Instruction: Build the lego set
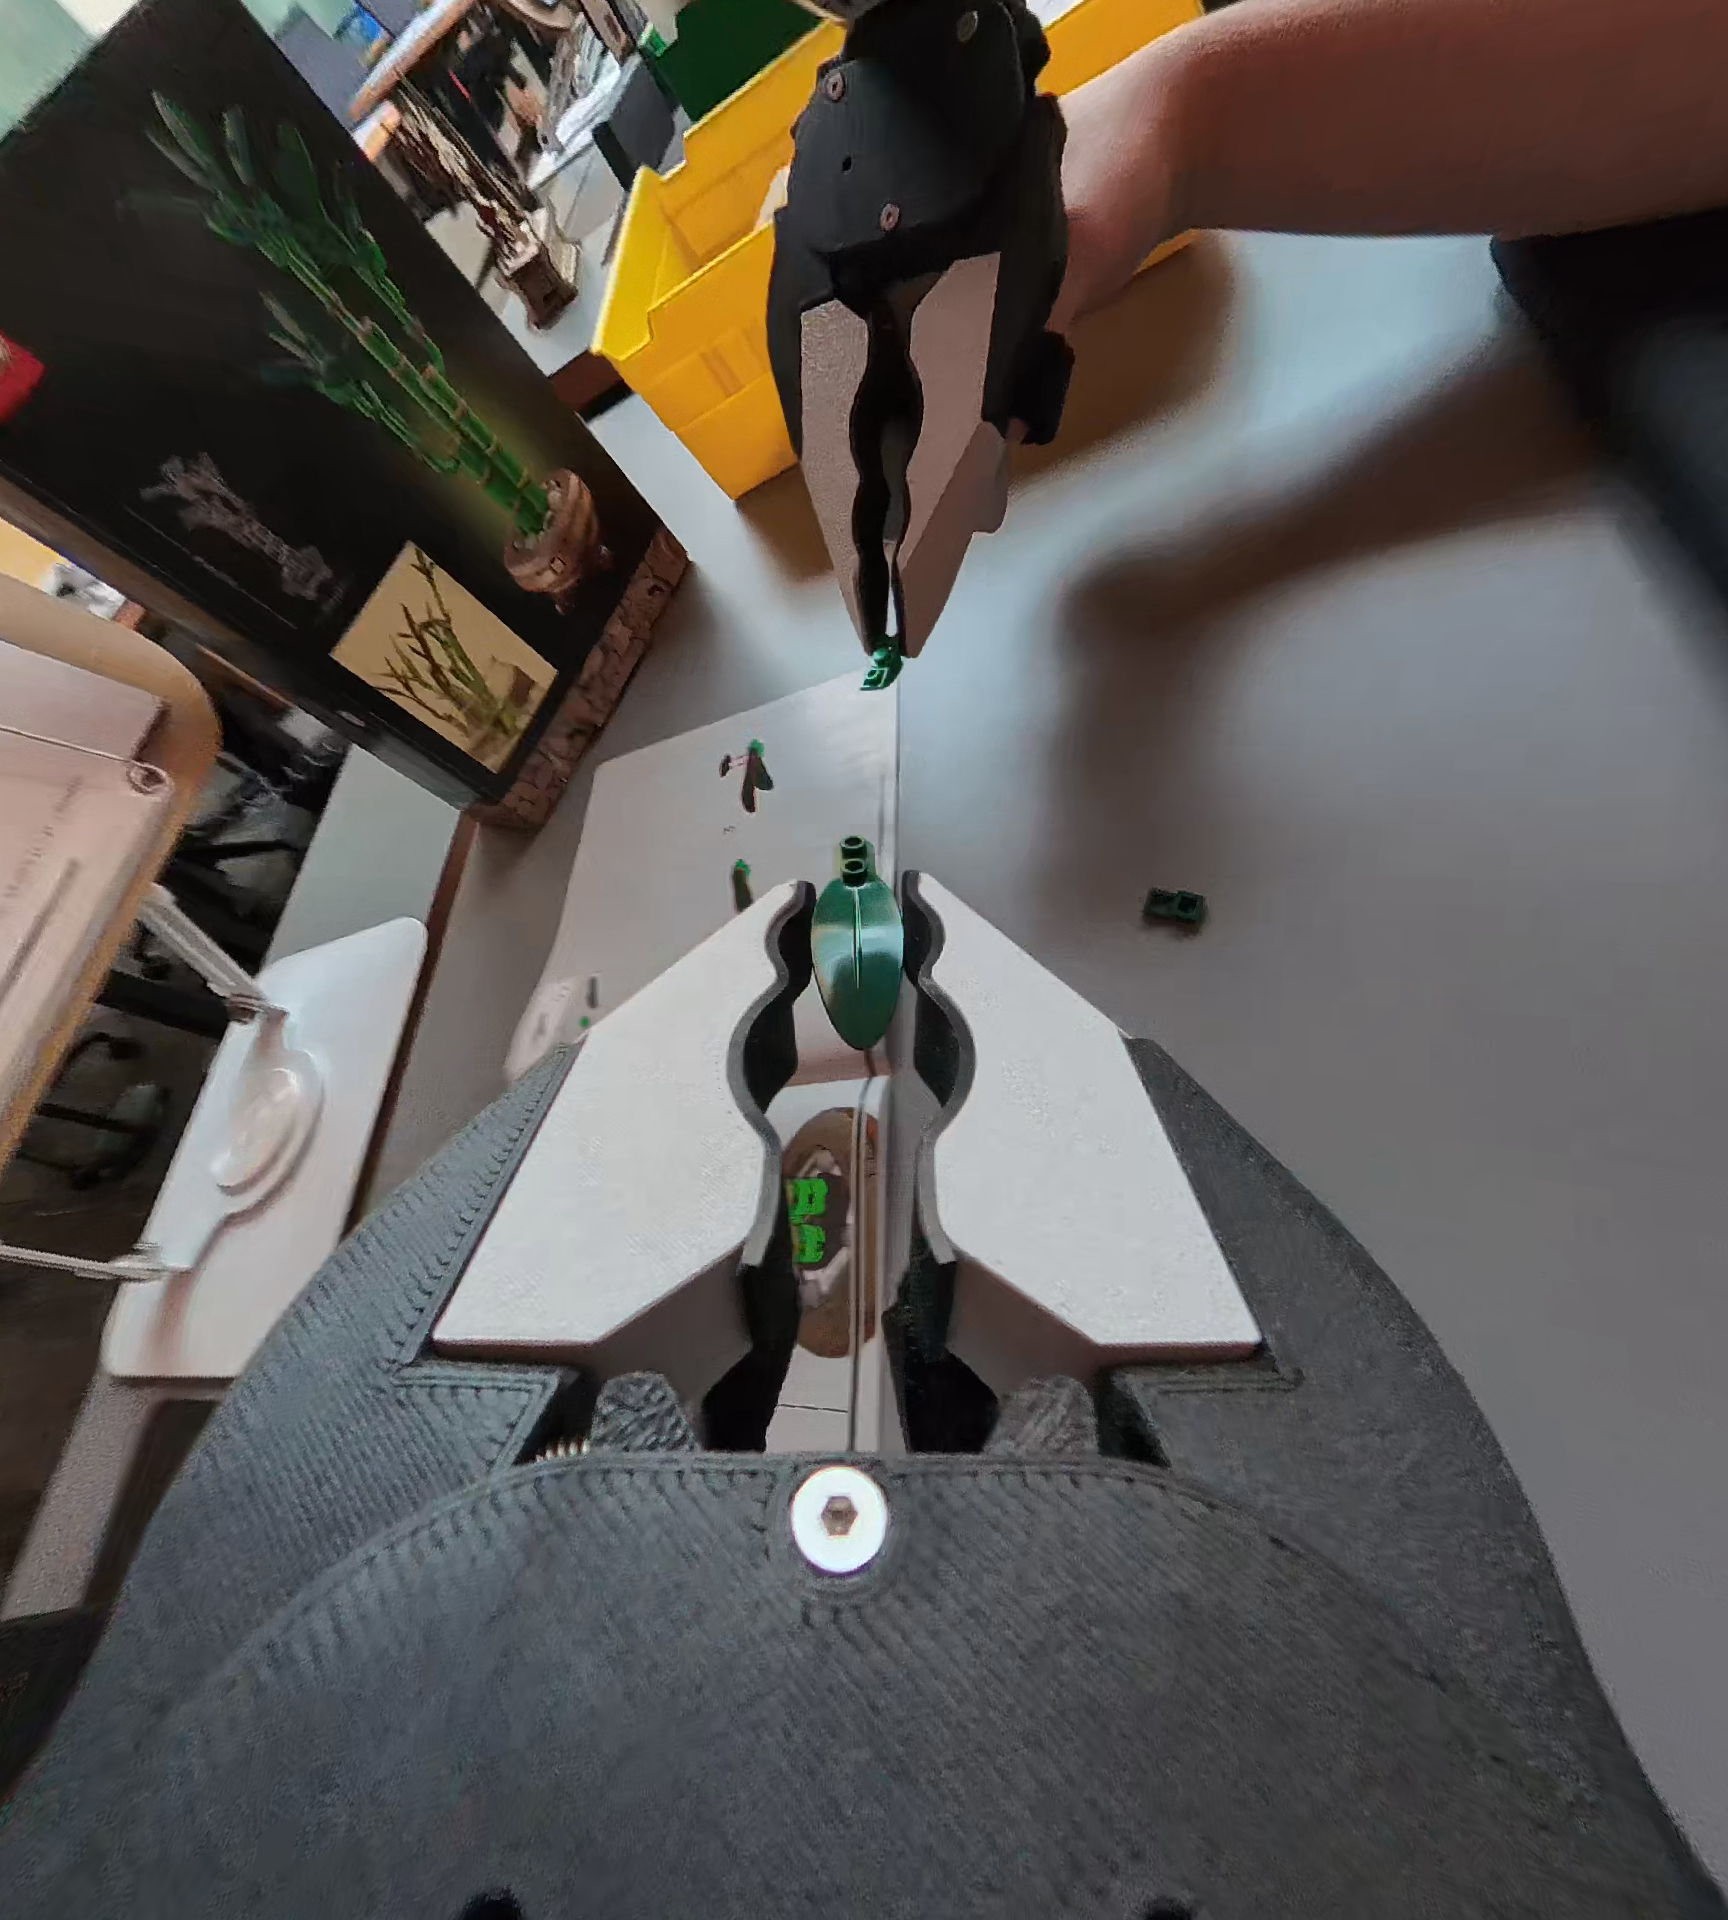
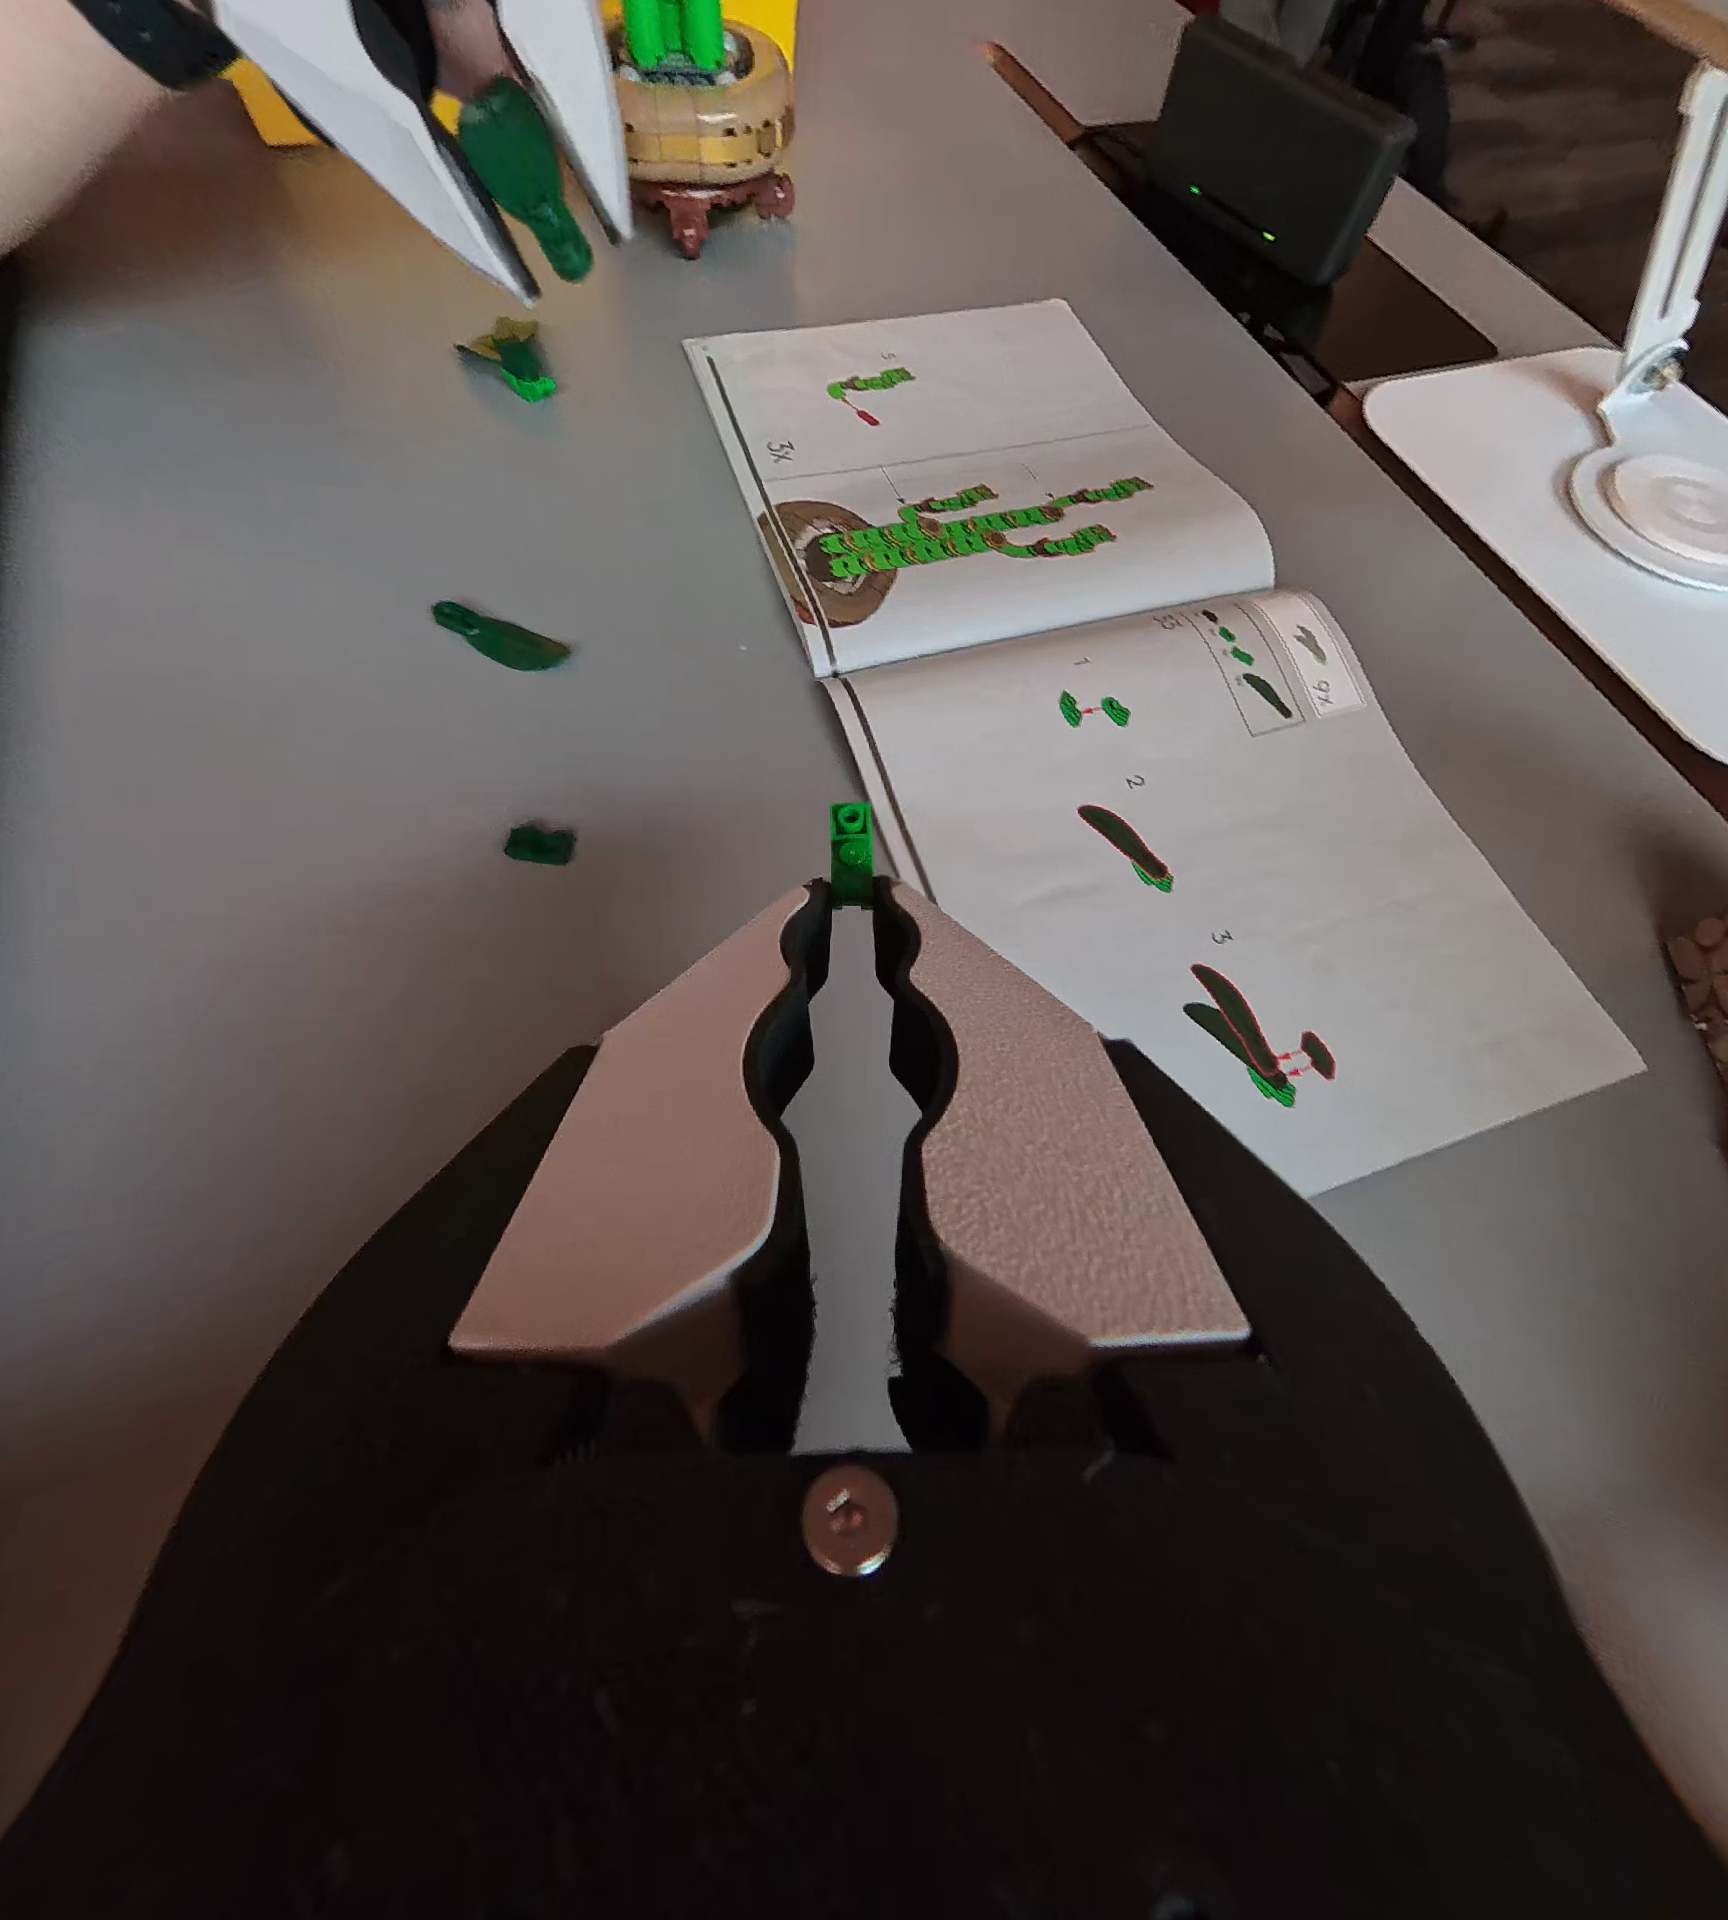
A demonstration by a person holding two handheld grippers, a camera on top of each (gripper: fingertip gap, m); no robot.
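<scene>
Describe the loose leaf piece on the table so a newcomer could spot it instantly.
Start at the open instruction booklet on the grey table. Left of it lies a dark green leaf piece, flat and alone. It is long and pointed, unlike the small dark green clip piece nearer the right gripper.

Far ahead of my right claw sits a dark box (image 2: 1275,166) with small green lights. To my right stands a white stand (image 2: 1660,540). Past my left claw, yellow bins (image 1: 704,312).
</scene>
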